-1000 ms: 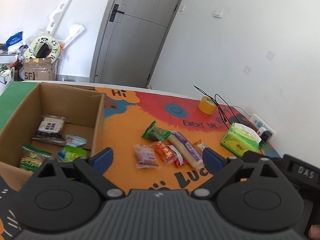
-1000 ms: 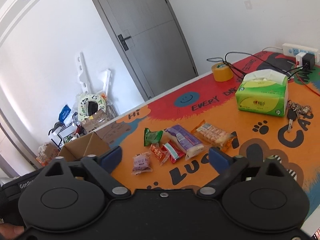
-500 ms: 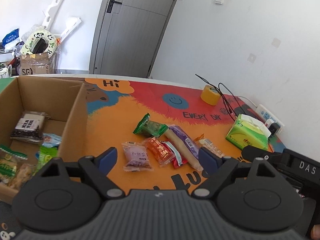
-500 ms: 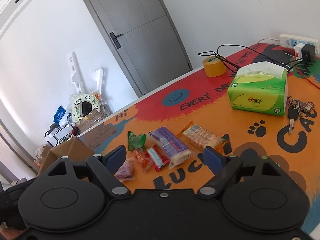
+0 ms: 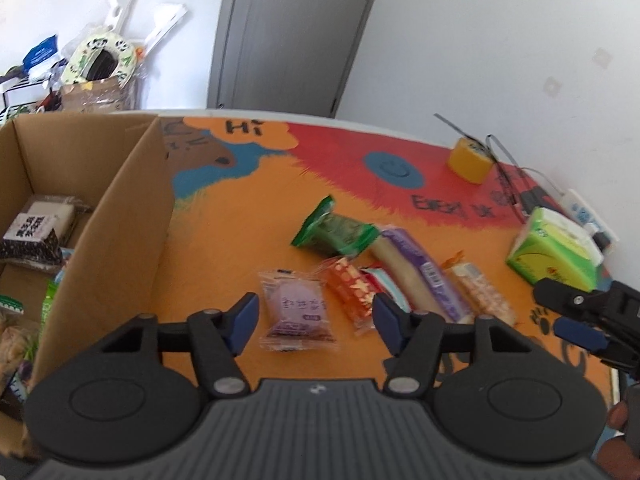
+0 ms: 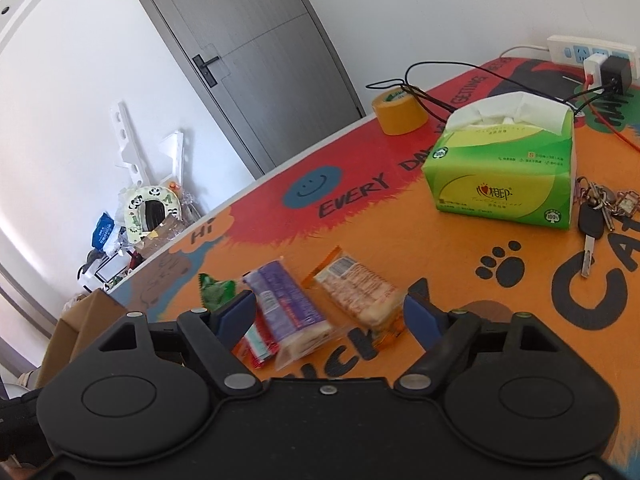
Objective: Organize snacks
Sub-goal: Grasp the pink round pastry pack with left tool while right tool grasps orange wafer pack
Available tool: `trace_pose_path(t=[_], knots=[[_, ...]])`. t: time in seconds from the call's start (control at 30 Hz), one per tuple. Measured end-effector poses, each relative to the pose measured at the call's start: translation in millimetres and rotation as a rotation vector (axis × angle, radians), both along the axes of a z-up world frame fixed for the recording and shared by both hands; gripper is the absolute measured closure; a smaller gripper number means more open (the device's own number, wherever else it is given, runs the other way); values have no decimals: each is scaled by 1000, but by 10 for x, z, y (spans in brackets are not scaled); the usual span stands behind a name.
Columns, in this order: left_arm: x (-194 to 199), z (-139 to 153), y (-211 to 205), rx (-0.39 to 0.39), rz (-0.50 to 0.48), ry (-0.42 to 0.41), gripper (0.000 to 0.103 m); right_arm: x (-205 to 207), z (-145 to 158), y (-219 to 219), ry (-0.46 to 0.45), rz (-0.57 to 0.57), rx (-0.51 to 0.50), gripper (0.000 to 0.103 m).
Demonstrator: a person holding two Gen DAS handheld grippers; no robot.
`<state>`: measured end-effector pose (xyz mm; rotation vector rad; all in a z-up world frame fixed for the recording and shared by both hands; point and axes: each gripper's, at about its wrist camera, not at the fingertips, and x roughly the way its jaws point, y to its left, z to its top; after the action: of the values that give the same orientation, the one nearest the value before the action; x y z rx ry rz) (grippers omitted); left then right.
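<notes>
Centre left gripper (image 5: 314, 316), jaws half-open, empty, just been closing, over the pink square-wrapped snack (image 5: 297, 309) beside the cardboard box (image 5: 116, 216); right gripper (image 6: 330, 314), wide, empty, narrowing, over the orange cracker packet (image 6: 358, 290); lower squarely

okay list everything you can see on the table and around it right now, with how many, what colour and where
cardboard box: one, brown, left end of table, snacks inside
pink-purple packet: one, nearest the left gripper
orange packet: one, right of the pink-purple packet
green packet: one, far side of the row
purple roll pack: one, mid row
cracker pack: one, orange-edged, right end of row
tissue pack: one, green, right
tape roll: one, yellow, far edge
keys: one bunch, beside the tissue pack
power strip: one, white, by the wall
door: one, grey
left gripper: open, jaws just narrowing
right gripper: open, jaws just narrowing
</notes>
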<state>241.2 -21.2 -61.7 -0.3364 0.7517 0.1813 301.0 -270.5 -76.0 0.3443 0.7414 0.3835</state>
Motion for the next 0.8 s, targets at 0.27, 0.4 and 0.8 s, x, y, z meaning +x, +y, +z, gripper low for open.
trace_pose_path(t=[0.27, 0.4, 0.8], knots=[[176, -207, -11, 20, 22, 53, 48, 242, -171, 2, 35, 12, -10, 24], [238, -268, -26, 36, 35, 67, 50, 338, -219, 42, 44, 17, -33, 24], [256, -314, -17, 58, 29, 50, 69, 500, -392, 243, 60, 23, -135, 35]])
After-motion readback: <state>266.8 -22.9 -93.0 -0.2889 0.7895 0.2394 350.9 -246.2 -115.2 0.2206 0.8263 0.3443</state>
